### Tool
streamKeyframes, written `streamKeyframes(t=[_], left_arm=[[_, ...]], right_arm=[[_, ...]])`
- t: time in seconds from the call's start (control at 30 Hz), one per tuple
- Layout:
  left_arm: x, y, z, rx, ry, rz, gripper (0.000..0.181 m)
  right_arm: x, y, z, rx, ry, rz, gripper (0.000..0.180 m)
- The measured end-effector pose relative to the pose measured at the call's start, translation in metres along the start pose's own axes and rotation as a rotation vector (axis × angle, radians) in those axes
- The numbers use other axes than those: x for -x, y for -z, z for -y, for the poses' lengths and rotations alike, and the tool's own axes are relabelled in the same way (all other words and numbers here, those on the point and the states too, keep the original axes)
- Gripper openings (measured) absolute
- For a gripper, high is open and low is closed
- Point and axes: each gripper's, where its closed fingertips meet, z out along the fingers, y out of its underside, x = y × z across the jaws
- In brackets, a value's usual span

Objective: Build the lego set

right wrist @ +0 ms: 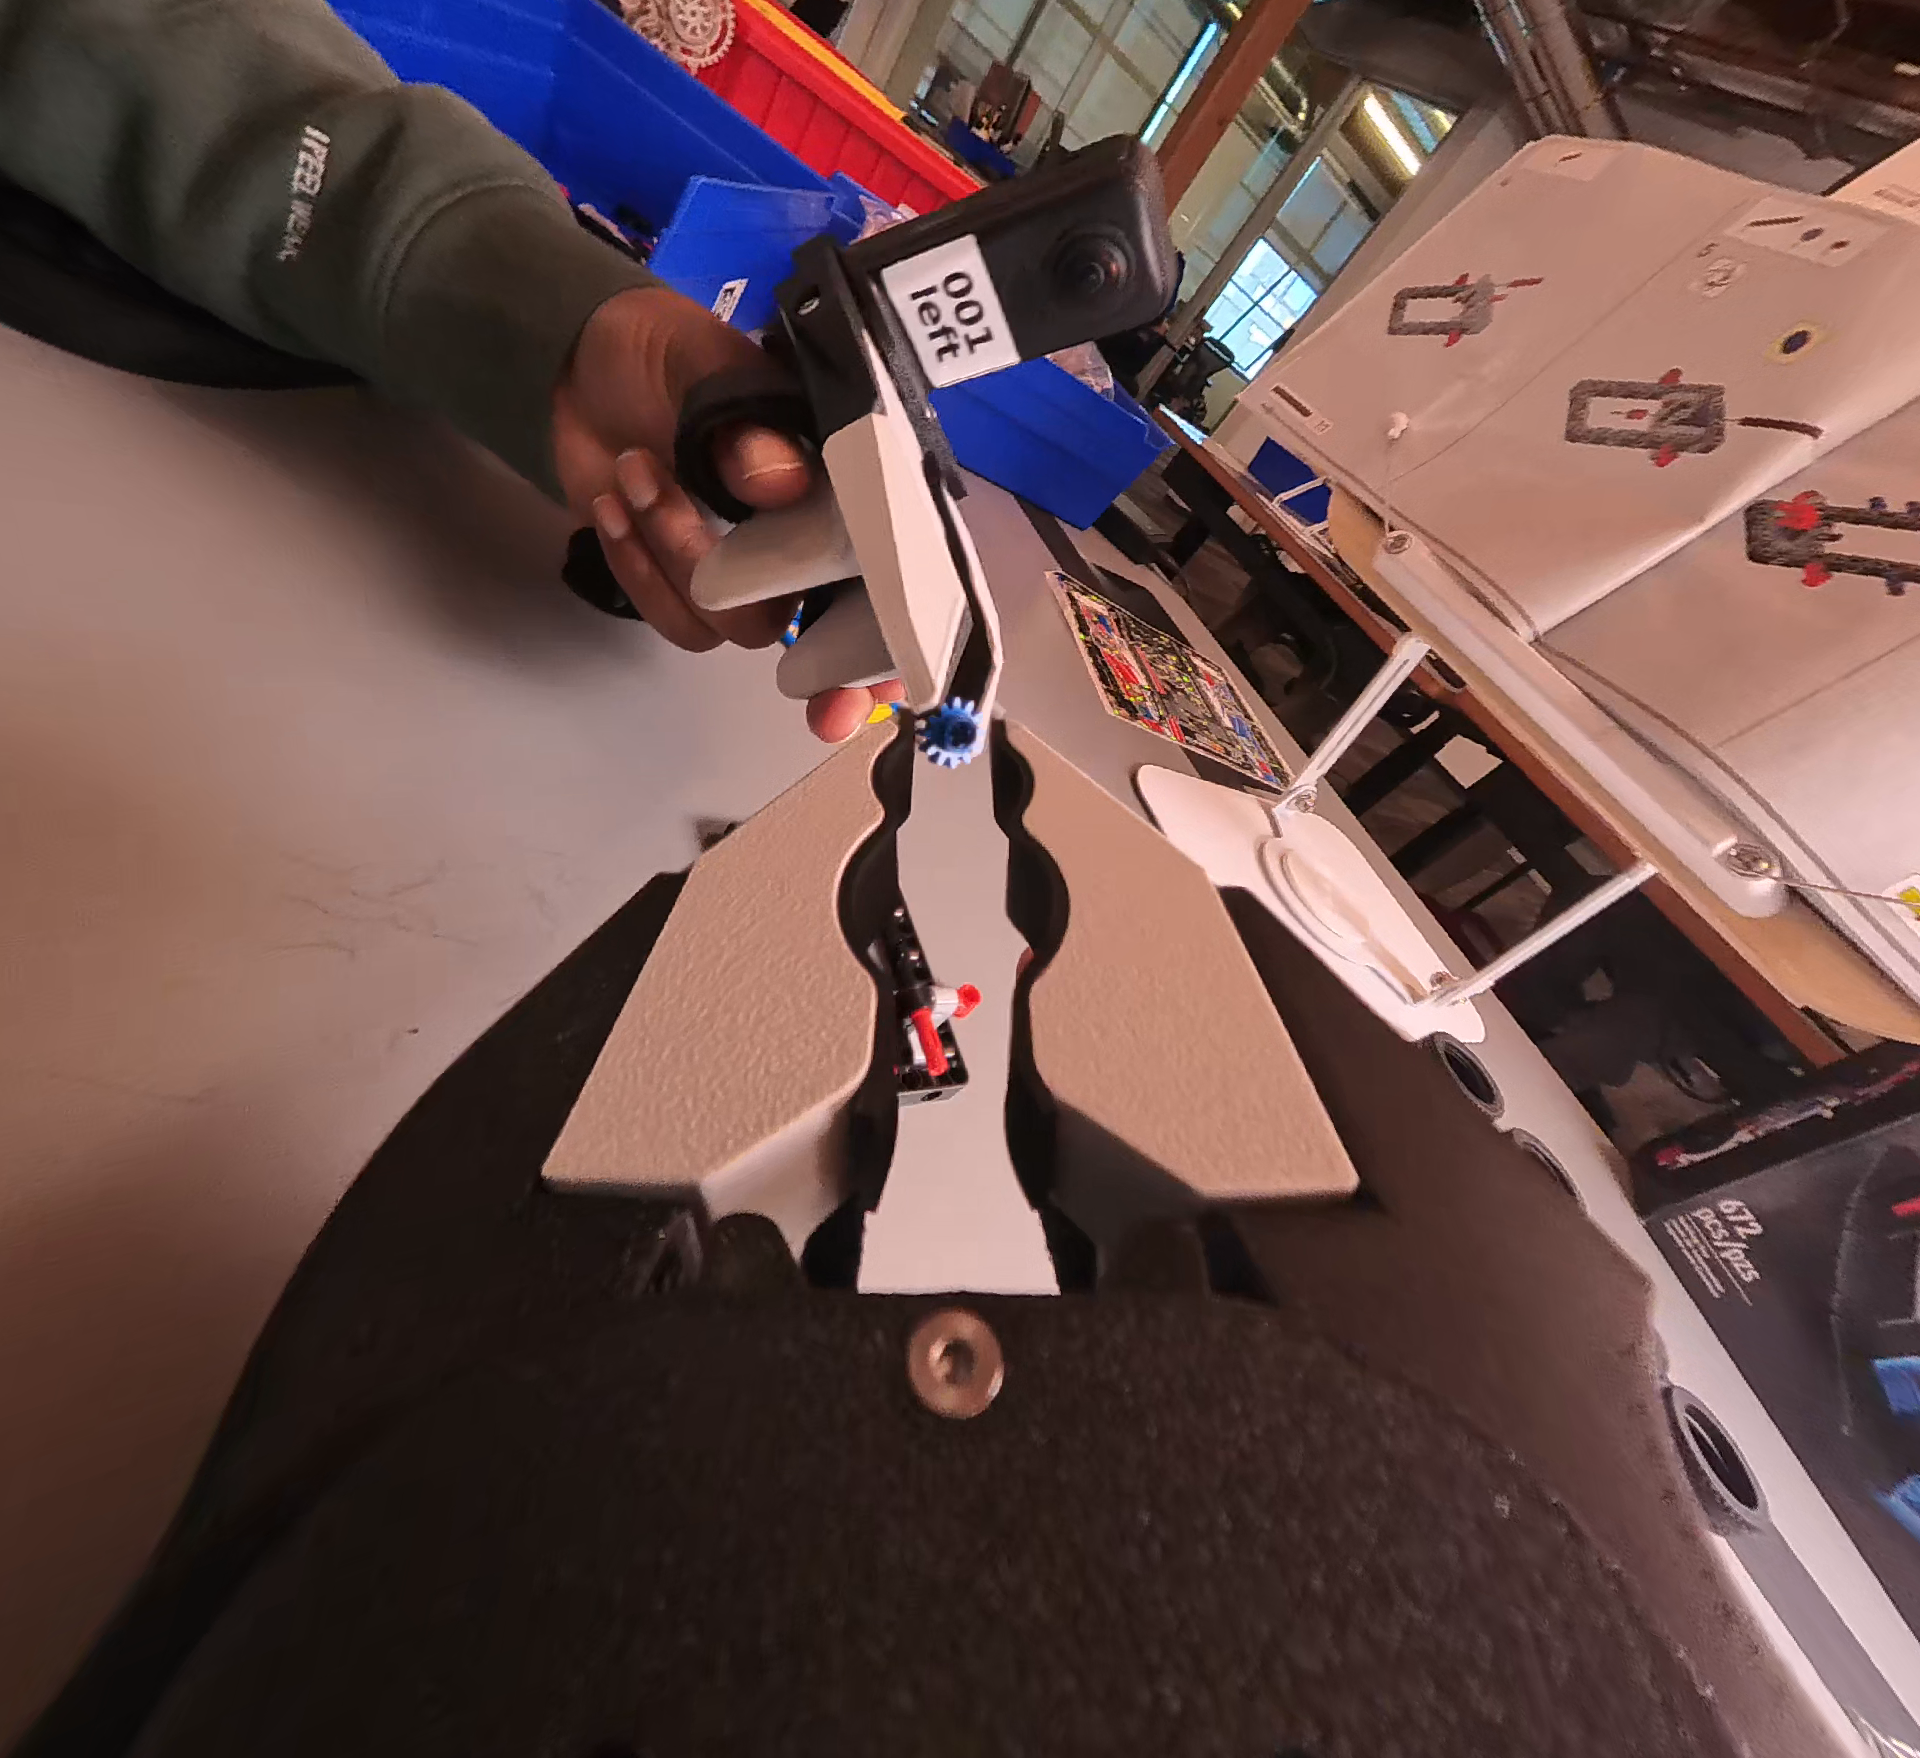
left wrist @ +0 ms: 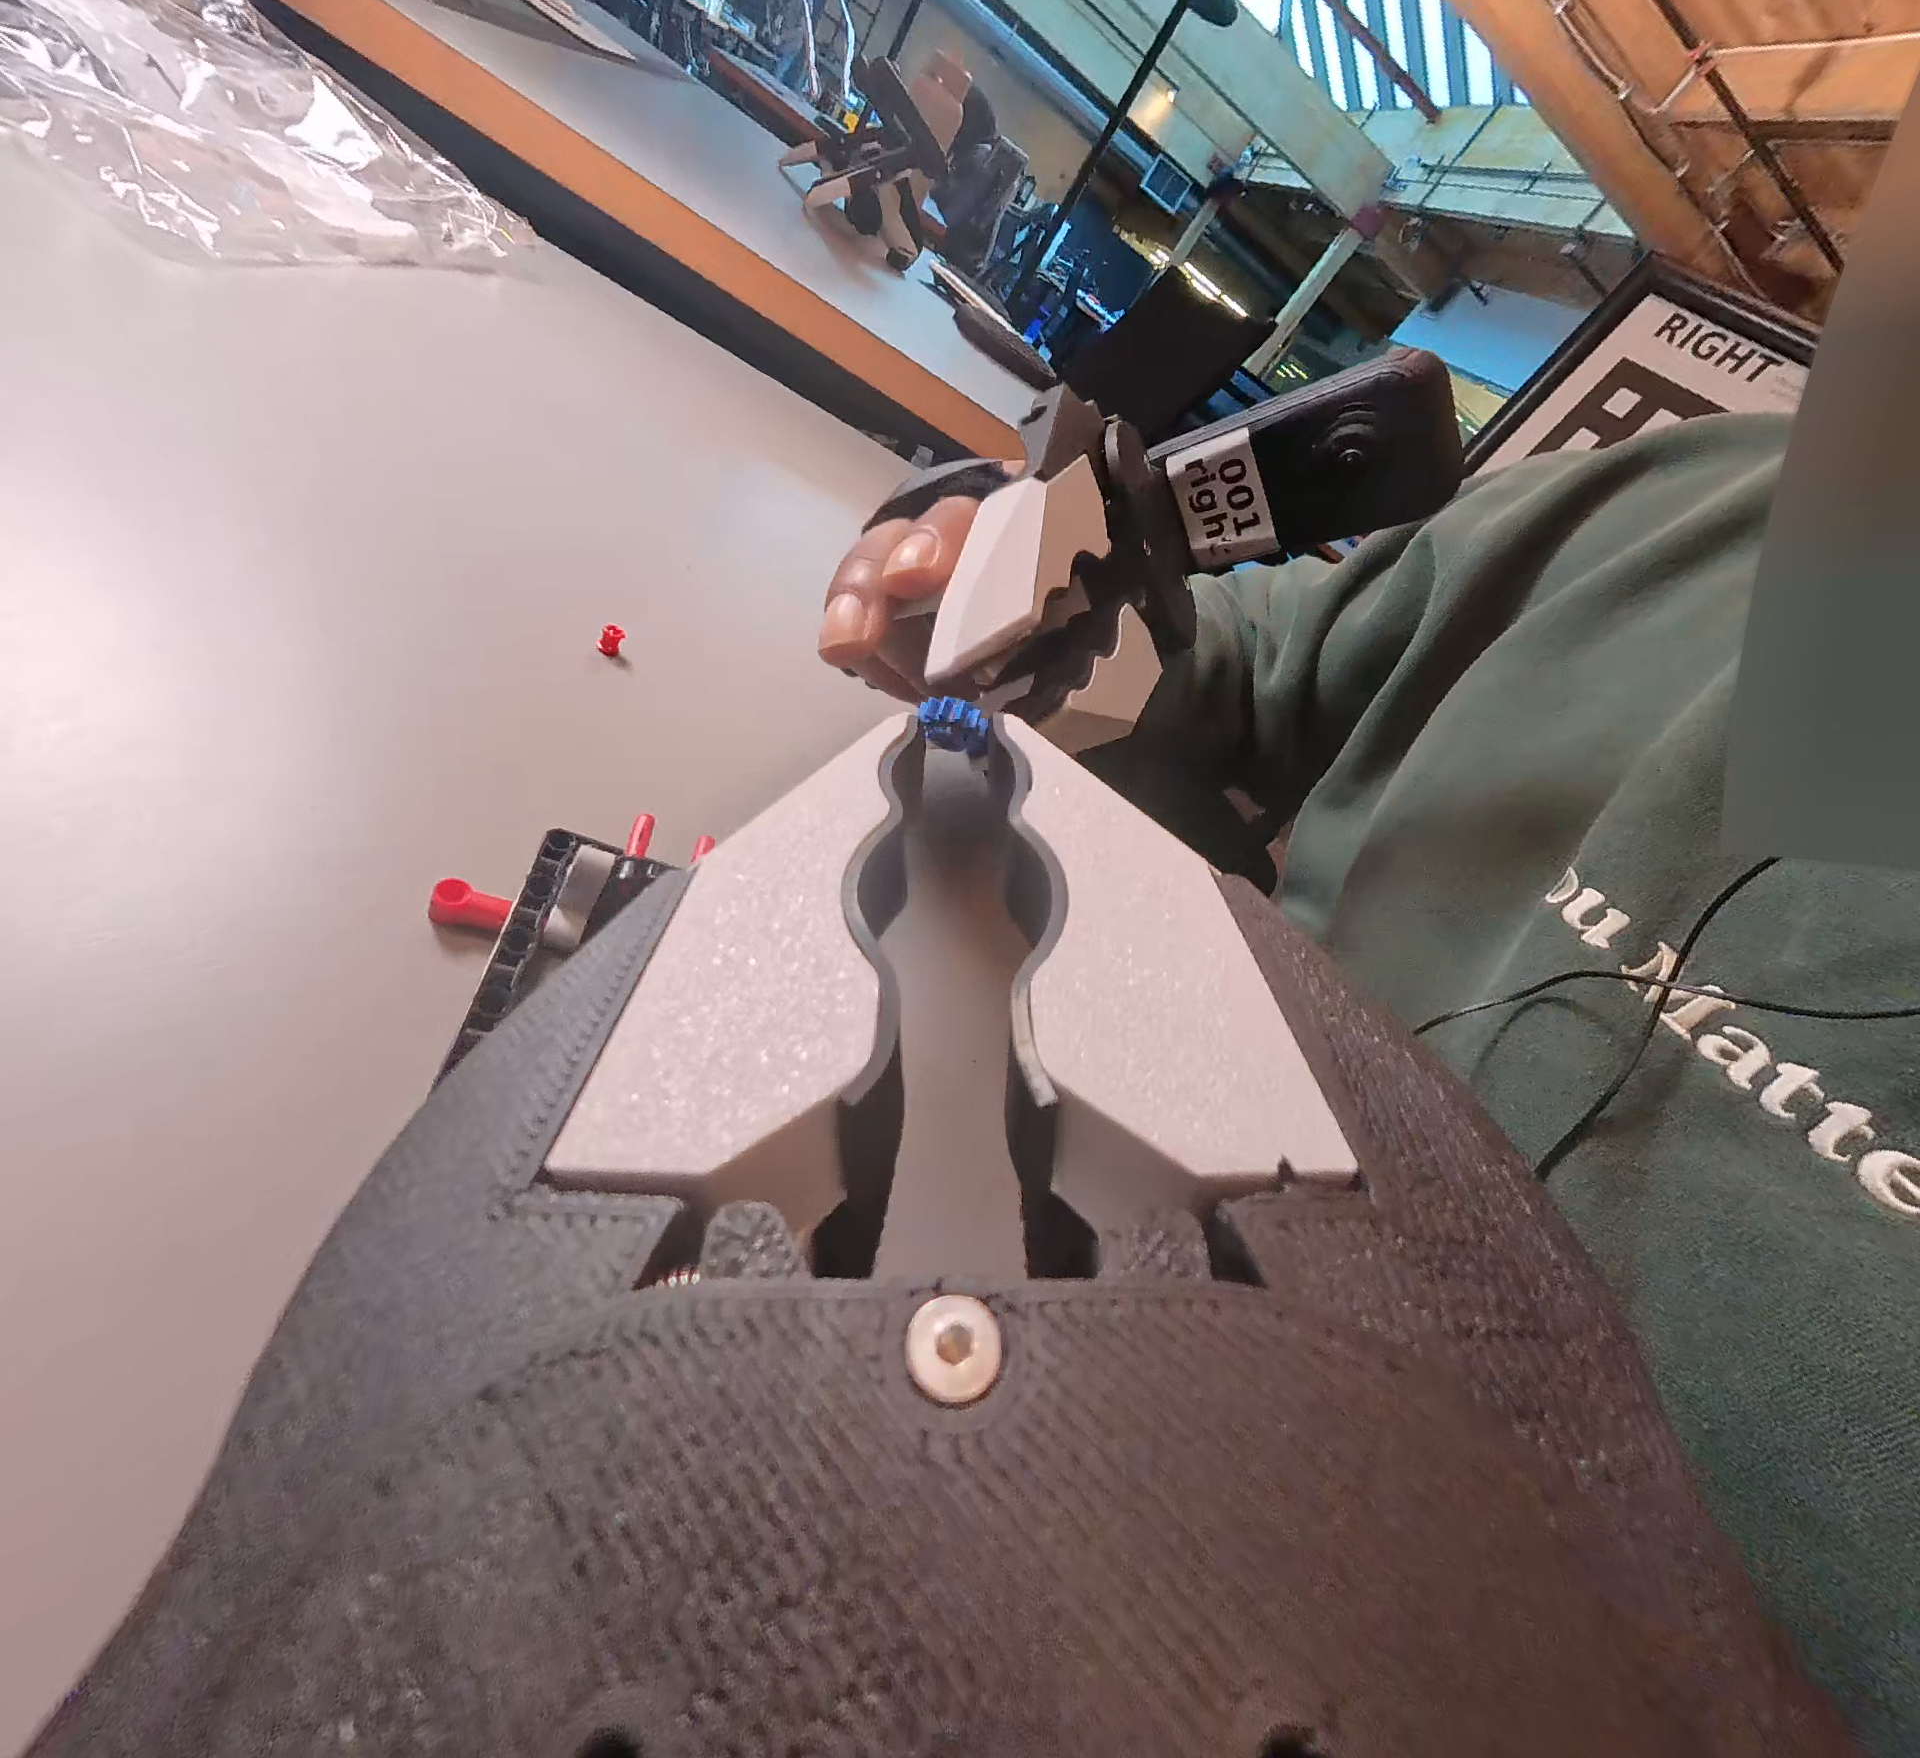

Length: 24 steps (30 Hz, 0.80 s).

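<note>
Small blue gear (right wrist: 951, 729), held in mid-air above the grey table (left wrist: 260, 482), pinched at the tips of the left gripper (right wrist: 961, 706); fingers clamped on its toothed rim. Right gripper (right wrist: 948, 758) meeting the gear tip to tip, fingers slightly apart around it; contact on both sides not resolvable (grip cannot be told). Step in hand, by judgement: a hand-over or re-seating of the gear between the two tools, ahead of fitting it to the build. Next move likely calls for one tool to close firmly before the other lets go, and for the gear's bore to be lined up with an axle.

Black beam frame with red pins (left wrist: 566, 898) lying on the table below the grippers; loose red bush (left wrist: 610, 639) farther out; clear plastic bag (left wrist: 187, 119) toward the far edge. Instruction booklet on a stand (right wrist: 1621, 420), blue bins (right wrist: 582, 98) and a dark set box (right wrist: 1787, 1293) beside the table. Workshop hall beyond, with skylights.
</note>
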Motion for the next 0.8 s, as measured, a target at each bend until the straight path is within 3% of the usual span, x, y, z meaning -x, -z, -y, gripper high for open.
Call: streamKeyframes(t=[0.43, 0.8], left_arm=[[-0.007, 0.001, 0.006, -0.078, 0.135, -0.107, 0.010], [-0.005, 0.001, 0.009, -0.107, 0.168, -0.101, 0.010]], right_arm=[[-0.001, 0.003, 0.008, -0.057, -0.051, 0.002, 0.008], [-0.004, 0.002, 0.007, -0.051, -0.036, -0.021, 0.004]])
